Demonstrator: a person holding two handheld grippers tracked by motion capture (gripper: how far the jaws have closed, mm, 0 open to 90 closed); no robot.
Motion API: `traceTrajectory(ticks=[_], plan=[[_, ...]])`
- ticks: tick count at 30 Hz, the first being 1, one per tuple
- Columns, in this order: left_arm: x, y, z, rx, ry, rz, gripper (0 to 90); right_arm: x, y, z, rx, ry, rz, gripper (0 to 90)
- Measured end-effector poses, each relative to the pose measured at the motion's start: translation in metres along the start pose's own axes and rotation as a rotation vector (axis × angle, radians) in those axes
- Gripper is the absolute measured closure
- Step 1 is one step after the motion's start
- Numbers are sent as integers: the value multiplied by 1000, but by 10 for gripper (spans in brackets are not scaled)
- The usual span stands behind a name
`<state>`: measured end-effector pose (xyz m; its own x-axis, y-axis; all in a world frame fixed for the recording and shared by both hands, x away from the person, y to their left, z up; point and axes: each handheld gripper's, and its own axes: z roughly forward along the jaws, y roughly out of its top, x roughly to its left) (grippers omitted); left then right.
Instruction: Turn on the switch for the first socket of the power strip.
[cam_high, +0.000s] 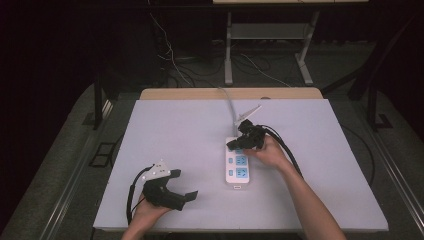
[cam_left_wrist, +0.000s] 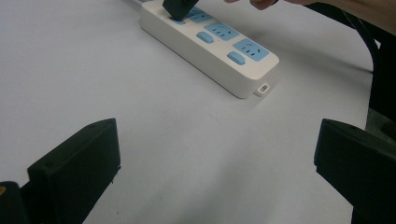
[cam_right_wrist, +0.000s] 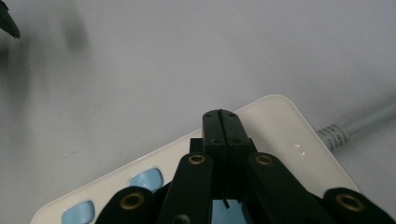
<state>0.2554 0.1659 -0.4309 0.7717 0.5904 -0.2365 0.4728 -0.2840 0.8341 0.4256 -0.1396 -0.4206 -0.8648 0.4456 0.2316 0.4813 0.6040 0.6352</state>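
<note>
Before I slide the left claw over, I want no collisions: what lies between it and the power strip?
Only bare table between the left claw and power strip, in the left gripper view.

A big pale table (cam_high: 175, 130) has a wooden edge (cam_high: 200, 93) at the back. Behind it stand white metal legs (cam_high: 229, 50) and loose wires (cam_high: 170, 55) on the grey floor (cam_high: 65, 150).

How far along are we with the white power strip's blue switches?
Done: can't confirm any switch is flipped. In hand: the right gripper, jaws shut, tips down on the far end of the white power strip with blue sockets and switches, apparently pressing there. Left: the two nearer blue switches look untouched; the left gripper rests open on the pale table, well apart.
</note>
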Motion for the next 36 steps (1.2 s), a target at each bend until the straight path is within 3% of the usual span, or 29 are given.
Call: traceTrajectory(ticks=[18,36], plan=[[2,0,0,0,0,-4,0,-5,1,-1,-7,29,21,900],[2,0,0,4,0,-3,0,7,6,-11,1,29,-1,900]])
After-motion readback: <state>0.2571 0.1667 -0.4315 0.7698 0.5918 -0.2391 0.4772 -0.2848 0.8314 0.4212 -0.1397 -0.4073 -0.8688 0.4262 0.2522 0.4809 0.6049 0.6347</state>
